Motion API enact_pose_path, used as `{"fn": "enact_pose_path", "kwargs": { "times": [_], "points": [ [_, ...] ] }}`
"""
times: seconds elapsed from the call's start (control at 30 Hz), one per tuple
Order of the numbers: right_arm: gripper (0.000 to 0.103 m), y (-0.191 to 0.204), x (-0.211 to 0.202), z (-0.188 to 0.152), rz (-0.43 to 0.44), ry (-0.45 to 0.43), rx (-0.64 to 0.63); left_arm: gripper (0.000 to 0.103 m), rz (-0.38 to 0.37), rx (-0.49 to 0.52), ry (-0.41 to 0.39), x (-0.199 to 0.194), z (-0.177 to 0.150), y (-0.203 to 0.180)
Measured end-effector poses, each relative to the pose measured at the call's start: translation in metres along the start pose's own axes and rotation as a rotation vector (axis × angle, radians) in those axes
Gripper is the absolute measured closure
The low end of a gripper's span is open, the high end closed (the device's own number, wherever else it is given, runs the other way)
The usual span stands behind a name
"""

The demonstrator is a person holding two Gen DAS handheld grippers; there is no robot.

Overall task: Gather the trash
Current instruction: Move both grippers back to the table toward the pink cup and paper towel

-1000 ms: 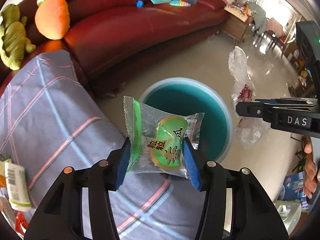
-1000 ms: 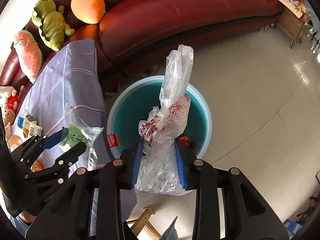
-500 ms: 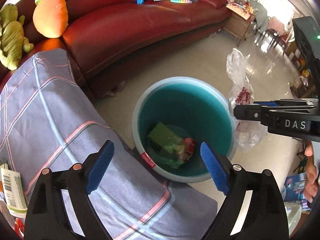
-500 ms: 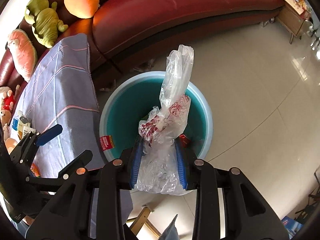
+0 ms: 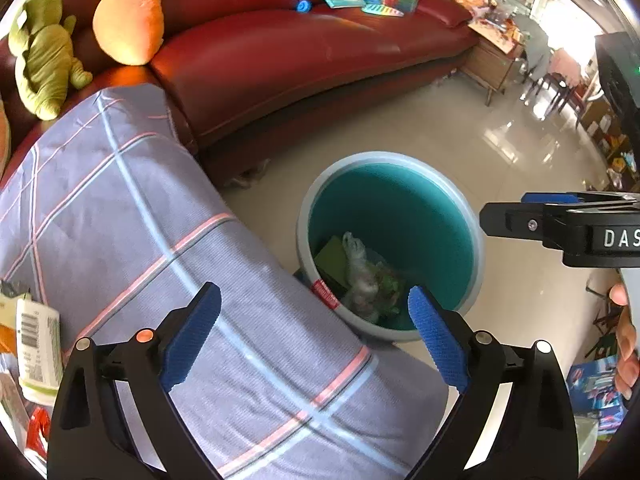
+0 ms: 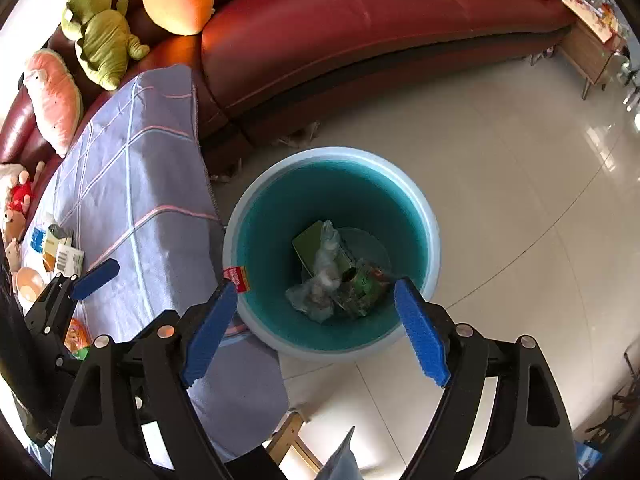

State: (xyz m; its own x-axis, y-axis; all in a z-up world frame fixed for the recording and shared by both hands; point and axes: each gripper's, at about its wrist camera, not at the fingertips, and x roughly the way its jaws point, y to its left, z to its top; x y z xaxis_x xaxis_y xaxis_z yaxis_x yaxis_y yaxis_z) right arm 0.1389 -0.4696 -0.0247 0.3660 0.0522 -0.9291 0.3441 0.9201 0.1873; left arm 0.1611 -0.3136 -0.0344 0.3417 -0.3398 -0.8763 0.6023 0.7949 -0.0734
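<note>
A teal bin (image 6: pixel 430 236) with a pale rim stands on the floor beside the cloth-covered table; it also shows in the left wrist view (image 5: pixel 472 236). In it lie a crumpled clear plastic bag (image 6: pixel 320 280), a green candy wrapper (image 6: pixel 366 282) and a green box (image 6: pixel 306 242). My right gripper (image 6: pixel 316 320) is open and empty above the bin's near rim. My left gripper (image 5: pixel 314 328) is open and empty above the table's corner, just left of the bin. The right gripper's fingers (image 5: pixel 516 222) show from the side in the left wrist view.
The table carries a blue-grey checked cloth (image 5: pixel 120 216) with more packaging (image 5: pixel 36 344) at its left end (image 6: pixel 60 252). A red leather sofa (image 5: pixel 304 52) with plush toys (image 5: pixel 128 28) curves behind. A pale tiled floor (image 6: pixel 500 152) surrounds the bin.
My left gripper opened and dropped the green candy wrapper into the bin. Then my right gripper opened and the plastic bag fell into the bin too.
</note>
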Motion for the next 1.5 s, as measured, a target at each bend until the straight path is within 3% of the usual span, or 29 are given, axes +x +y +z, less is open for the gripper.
{"fn": "enact_pose_path", "kwargs": {
  "times": [0.4,0.7,1.17,1.5],
  "points": [
    [0.02,0.057,-0.01,-0.022,0.011,0.005,-0.068,0.008,0.043,-0.064,-0.043,-0.049,-0.033,0.04],
    [0.02,0.128,-0.006,-0.038,0.037,0.028,-0.166,0.008,0.122,-0.127,-0.078,-0.093,-0.072,0.102],
    [0.02,0.282,0.012,-0.053,0.067,0.08,-0.388,0.008,0.305,-0.354,-0.126,-0.165,-0.141,0.25],
    [0.02,0.415,0.015,-0.075,0.022,0.112,-0.745,0.008,0.35,-0.426,-0.096,-0.197,-0.214,0.336]
  ]
}}
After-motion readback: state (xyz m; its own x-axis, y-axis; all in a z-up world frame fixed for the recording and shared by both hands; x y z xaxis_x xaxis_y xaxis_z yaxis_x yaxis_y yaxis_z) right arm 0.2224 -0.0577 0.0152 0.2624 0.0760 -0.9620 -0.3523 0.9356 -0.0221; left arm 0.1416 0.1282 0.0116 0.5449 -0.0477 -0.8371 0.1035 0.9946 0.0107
